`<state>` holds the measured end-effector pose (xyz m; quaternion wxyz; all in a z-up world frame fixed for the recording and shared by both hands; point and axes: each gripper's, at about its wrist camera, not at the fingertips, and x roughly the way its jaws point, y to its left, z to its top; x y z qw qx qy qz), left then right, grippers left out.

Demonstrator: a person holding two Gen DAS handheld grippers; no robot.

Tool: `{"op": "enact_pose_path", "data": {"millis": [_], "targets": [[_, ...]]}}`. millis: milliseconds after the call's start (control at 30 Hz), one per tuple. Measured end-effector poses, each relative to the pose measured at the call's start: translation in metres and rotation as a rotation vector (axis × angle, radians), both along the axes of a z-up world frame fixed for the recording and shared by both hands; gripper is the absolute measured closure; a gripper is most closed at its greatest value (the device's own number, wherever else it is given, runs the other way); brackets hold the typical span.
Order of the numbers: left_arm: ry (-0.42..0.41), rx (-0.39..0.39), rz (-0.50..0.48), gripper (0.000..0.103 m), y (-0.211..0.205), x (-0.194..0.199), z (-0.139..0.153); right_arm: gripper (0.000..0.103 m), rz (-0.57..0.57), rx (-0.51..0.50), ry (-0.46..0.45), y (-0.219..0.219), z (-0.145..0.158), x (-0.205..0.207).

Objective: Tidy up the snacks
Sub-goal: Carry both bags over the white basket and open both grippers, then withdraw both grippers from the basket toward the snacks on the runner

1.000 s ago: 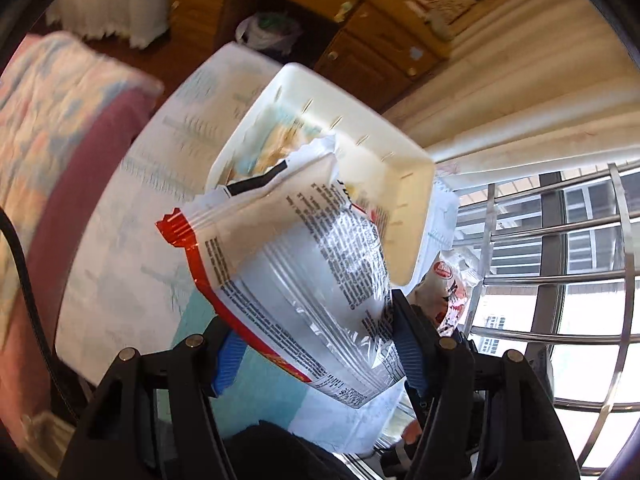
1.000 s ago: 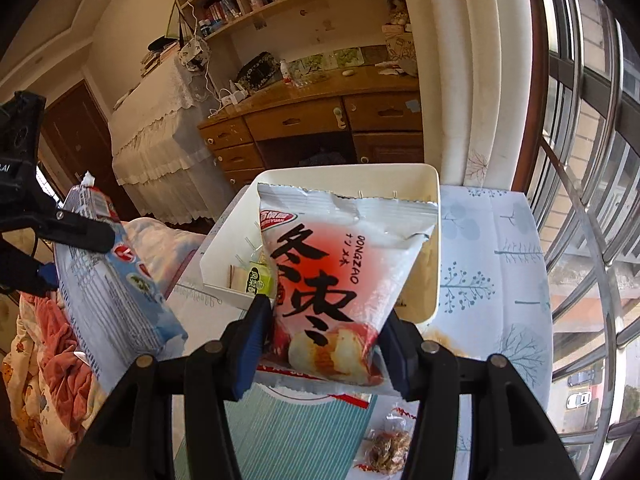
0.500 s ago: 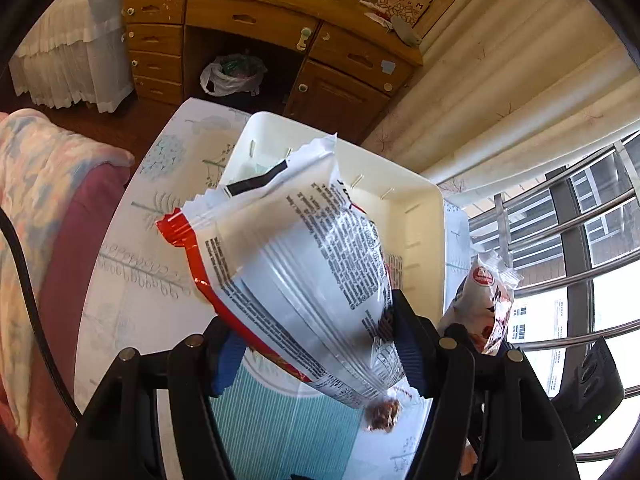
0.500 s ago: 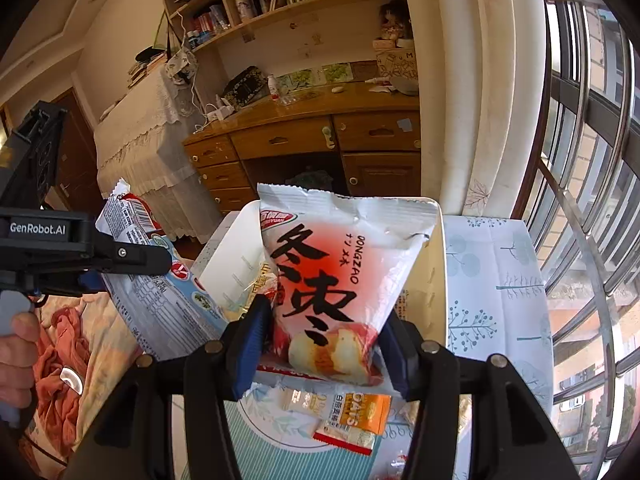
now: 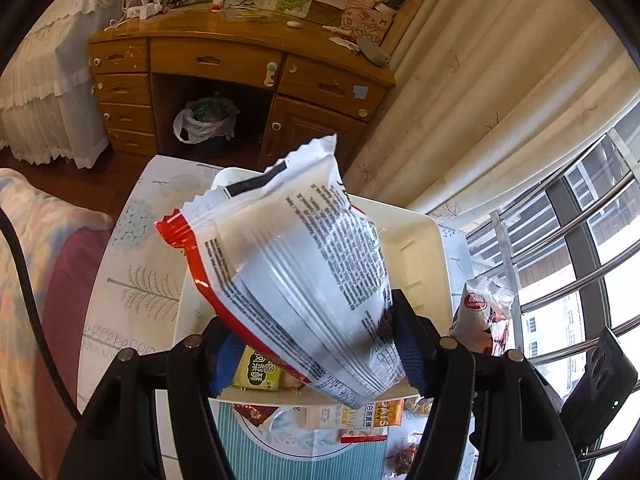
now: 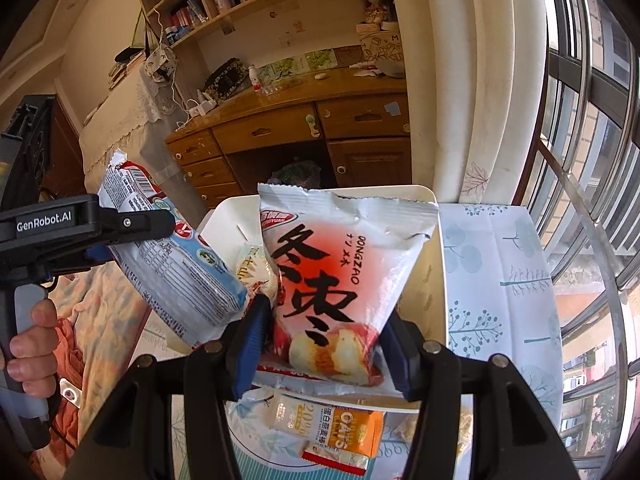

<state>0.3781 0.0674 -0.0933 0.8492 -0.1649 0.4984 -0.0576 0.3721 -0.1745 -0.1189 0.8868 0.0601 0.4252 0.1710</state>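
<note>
My left gripper [image 5: 314, 356] is shut on a silver-backed snack bag with a red edge [image 5: 296, 276], held above the white bin [image 5: 428, 264]; this bag also shows in the right wrist view [image 6: 176, 272]. My right gripper [image 6: 324, 344] is shut on a white and red Dongzao snack bag [image 6: 340, 280], held upright over the white bin [image 6: 438, 280]. The right-held bag shows at the right of the left wrist view [image 5: 482, 318]. A green-yellow packet [image 5: 258, 374] lies inside the bin.
An orange and white oats bar [image 6: 336, 432] and small packets [image 5: 360, 416] lie on the patterned tablecloth [image 6: 504, 280] in front of the bin. A wooden desk [image 5: 224, 60], curtains [image 5: 480, 92] and window bars [image 6: 592, 160] stand behind. A bed [image 5: 36, 272] is left.
Both grippers have risen and tilted up with their bags, so the bin sits lower in view and more of the desk shows. The left bag has come closer to the right one.
</note>
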Motion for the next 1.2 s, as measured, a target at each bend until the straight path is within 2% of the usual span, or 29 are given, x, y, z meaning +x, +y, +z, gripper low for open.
{"op": "enact_pose_path", "data": {"millis": [100,167,200,267,333,500,633,900,1200], "targets": [[-0.029,-0.034,-0.005,0.033,0.0,-0.002,0.006,0.049,-0.013,0.01,0.014,-0.003,-0.002,0.004],[-0.061,-0.041,-0.012,0.017,-0.001,-0.002,0.012,0.046,-0.021,0.013,0.034,-0.003,-0.004,0.004],[-0.08,-0.033,-0.015,0.017,-0.003,-0.004,0.017,0.043,-0.028,0.018,0.043,-0.005,-0.006,0.004],[-0.099,-0.01,-0.022,0.016,-0.007,-0.008,0.023,0.03,-0.044,0.039,0.054,-0.01,-0.007,0.003],[-0.103,0.013,-0.027,0.016,-0.011,-0.012,0.027,0.027,-0.061,0.065,0.063,-0.017,-0.007,0.001],[-0.105,0.037,-0.007,0.016,-0.017,-0.024,0.037,0.027,-0.093,0.117,0.084,-0.032,-0.004,-0.006],[-0.096,0.026,0.003,0.016,-0.02,-0.043,0.045,0.027,-0.091,0.136,0.096,-0.045,0.0,-0.017],[-0.112,0.032,0.076,0.016,-0.03,-0.1,0.061,0.027,-0.054,0.167,0.097,-0.066,0.011,-0.048],[-0.09,0.035,0.177,0.016,-0.039,-0.174,0.06,0.027,0.011,0.18,0.078,-0.08,0.021,-0.083]]}}
